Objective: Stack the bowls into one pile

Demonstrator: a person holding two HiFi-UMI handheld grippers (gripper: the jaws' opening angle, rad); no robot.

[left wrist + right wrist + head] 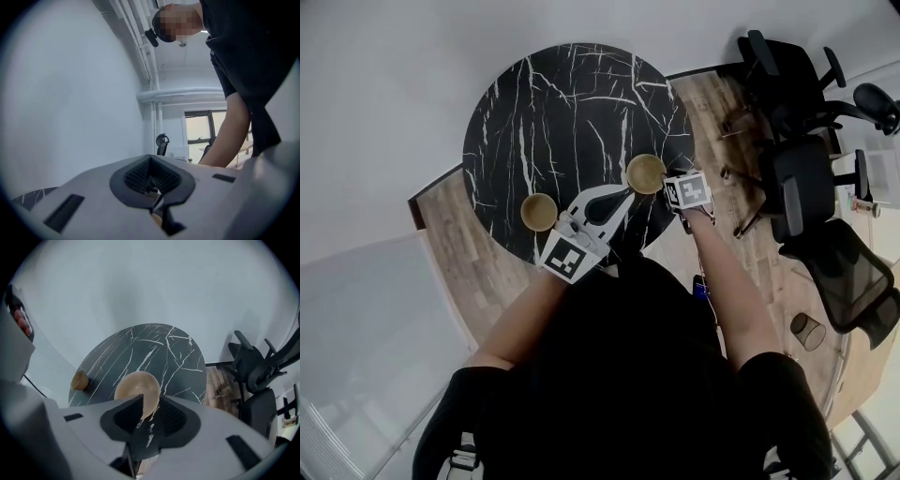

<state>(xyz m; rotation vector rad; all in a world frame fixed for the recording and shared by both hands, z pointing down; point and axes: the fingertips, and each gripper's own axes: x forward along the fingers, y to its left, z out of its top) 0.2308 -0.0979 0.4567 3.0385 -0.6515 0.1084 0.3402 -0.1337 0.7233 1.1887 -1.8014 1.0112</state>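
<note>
Two tan bowls stand apart on the round black marble table (562, 112). One bowl (539, 212) is near the table's front left edge and shows small (79, 380) in the right gripper view. The other bowl (646, 173) sits at the front right, right by my right gripper (664, 184). In the right gripper view this bowl (136, 385) fills the space ahead, and its rim reaches in between the jaws of the right gripper (149, 404), one pad inside and one outside, with a gap showing. My left gripper (626, 194) lies level between the bowls, pointing at the right bowl, jaws (151, 180) together and holding nothing.
Black office chairs (797, 178) crowd the wooden floor to the right of the table, with a mesh bin (807, 330) nearer me. A pale wall runs behind the table. The table's front edge is close to my body.
</note>
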